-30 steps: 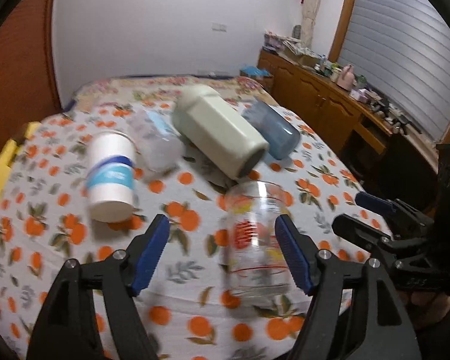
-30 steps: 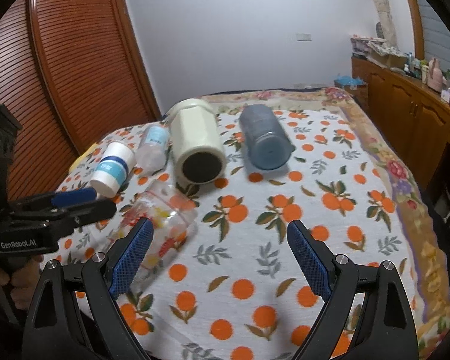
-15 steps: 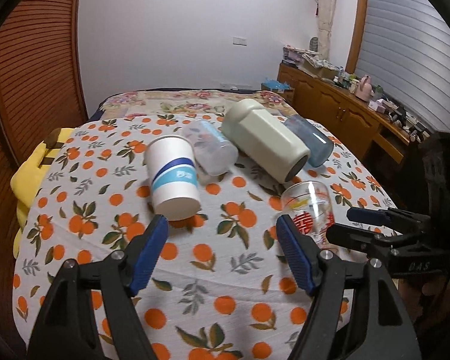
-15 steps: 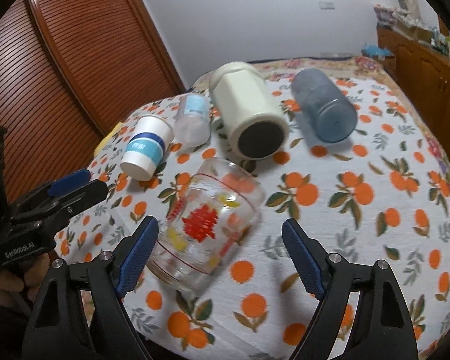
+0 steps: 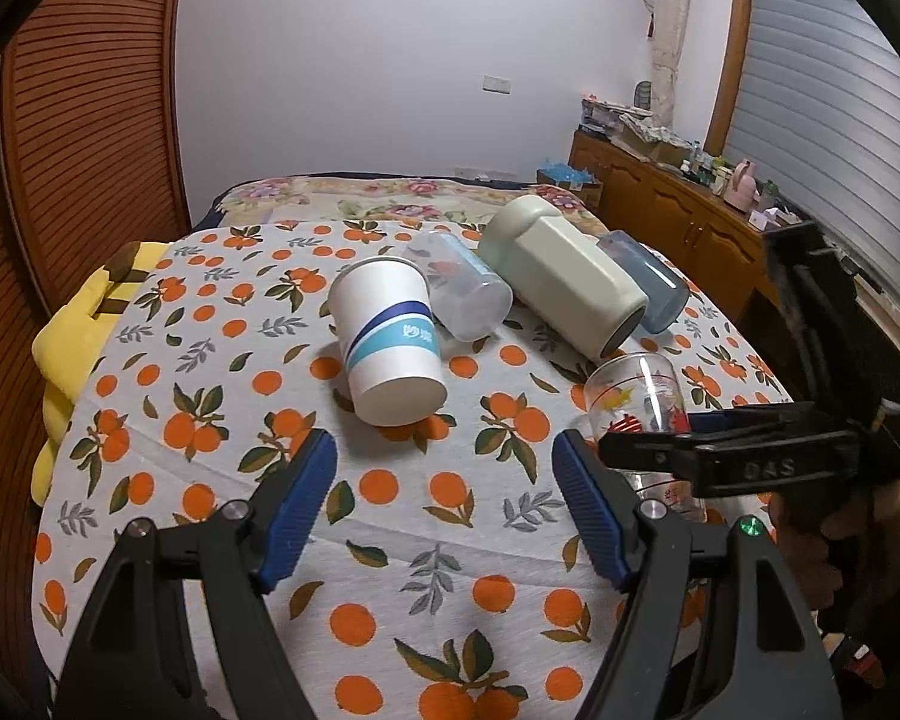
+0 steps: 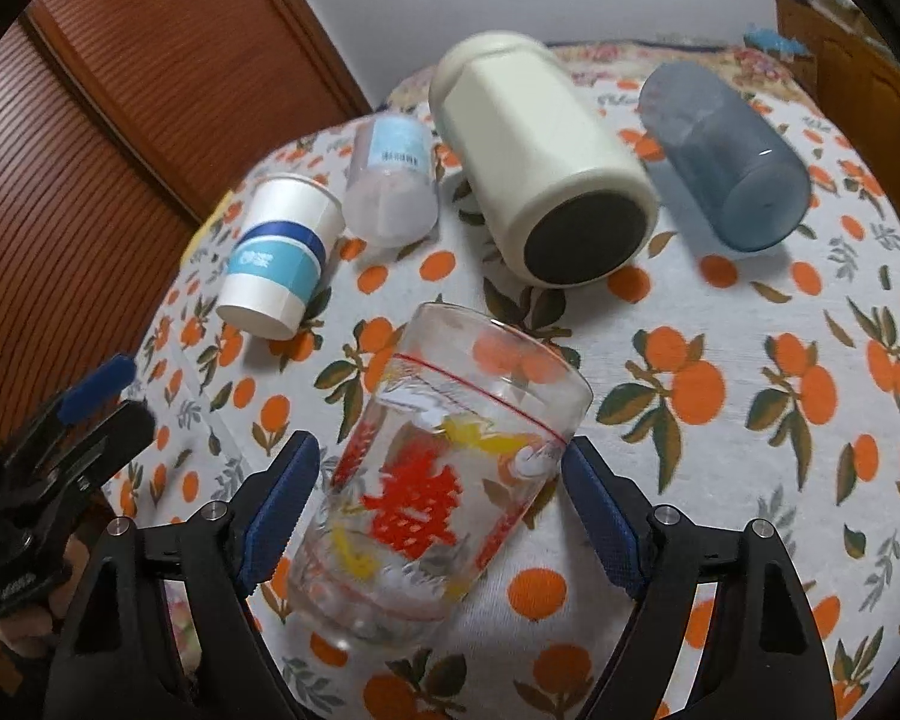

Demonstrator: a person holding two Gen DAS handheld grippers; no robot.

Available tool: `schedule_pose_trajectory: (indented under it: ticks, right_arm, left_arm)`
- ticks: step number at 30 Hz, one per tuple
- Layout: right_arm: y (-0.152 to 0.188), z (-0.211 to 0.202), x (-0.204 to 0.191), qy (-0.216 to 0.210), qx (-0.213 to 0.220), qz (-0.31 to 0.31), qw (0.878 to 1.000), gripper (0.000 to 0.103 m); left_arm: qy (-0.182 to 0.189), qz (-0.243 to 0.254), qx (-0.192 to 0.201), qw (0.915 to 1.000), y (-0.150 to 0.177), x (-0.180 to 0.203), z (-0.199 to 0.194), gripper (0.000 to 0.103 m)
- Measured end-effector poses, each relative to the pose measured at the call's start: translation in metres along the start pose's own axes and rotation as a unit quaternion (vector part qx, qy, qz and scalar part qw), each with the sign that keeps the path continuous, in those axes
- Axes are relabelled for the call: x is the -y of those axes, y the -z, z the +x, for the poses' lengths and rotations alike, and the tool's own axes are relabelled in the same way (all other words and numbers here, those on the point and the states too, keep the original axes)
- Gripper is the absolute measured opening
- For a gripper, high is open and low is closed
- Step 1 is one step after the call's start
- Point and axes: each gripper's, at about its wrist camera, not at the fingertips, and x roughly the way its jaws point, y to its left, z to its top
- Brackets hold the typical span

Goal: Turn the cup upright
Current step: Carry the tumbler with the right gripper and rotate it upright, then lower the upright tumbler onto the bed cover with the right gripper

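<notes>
A clear glass cup with red and yellow print lies on its side on the orange-patterned cloth, mouth pointing away. My right gripper is open, its two blue pads on either side of the glass, close to it but with gaps showing. In the left wrist view the glass is at the right, partly hidden behind the right gripper's fingers. My left gripper is open and empty, above bare cloth in front of a white paper cup that lies on its side.
Other items lie on their sides behind: a frosted plastic cup, a cream jar and a blue-grey tumbler. The table's front edge is close. A yellow cushion sits at the left, and a wooden cabinet at the right.
My right gripper has moved forward and down so the printed glass now sits between its pads. My left gripper has drawn back and turned left, away from the glass, toward the paper cup.
</notes>
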Motion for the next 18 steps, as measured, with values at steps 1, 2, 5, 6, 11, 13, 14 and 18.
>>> schedule_pose_trajectory:
  ticks: [1,2,5,6,11,13,14,18]
  right_arm:
    - [-0.003,0.004,0.001,-0.004,-0.011,0.002,1.000,0.083]
    - [-0.005,0.006,0.001,-0.006,-0.018,0.003,1.000,0.083]
    - [-0.010,0.009,-0.001,0.001,-0.028,0.000,1.000,0.082]
    - [-0.011,0.010,-0.003,0.001,-0.032,-0.003,0.999,0.080]
    - [-0.013,0.012,-0.011,0.010,-0.034,-0.020,0.999,0.078]
    - [-0.014,0.013,-0.012,0.009,-0.035,-0.023,0.999,0.078]
    - [-0.014,0.014,-0.012,0.008,-0.037,-0.024,0.999,0.078]
    - [-0.018,0.018,-0.014,0.009,-0.046,-0.031,0.998,0.079]
  left_arm:
    - [0.000,-0.002,0.001,1.0000,0.000,-0.001,-0.001,0.074]
    - [0.001,-0.004,0.002,1.0000,0.000,-0.002,-0.001,0.074]
    - [0.001,-0.007,0.002,1.0000,0.000,-0.004,-0.002,0.074]
    - [0.001,-0.008,0.001,1.0000,0.000,-0.005,-0.002,0.074]
    - [0.002,-0.011,0.000,0.9999,0.002,-0.007,-0.001,0.074]
    - [0.001,-0.013,-0.001,0.9999,0.002,-0.008,-0.001,0.074]
    - [0.000,-0.014,-0.001,0.9999,0.002,-0.009,-0.001,0.074]
    - [0.000,-0.018,0.000,0.9998,0.002,-0.011,-0.002,0.074]
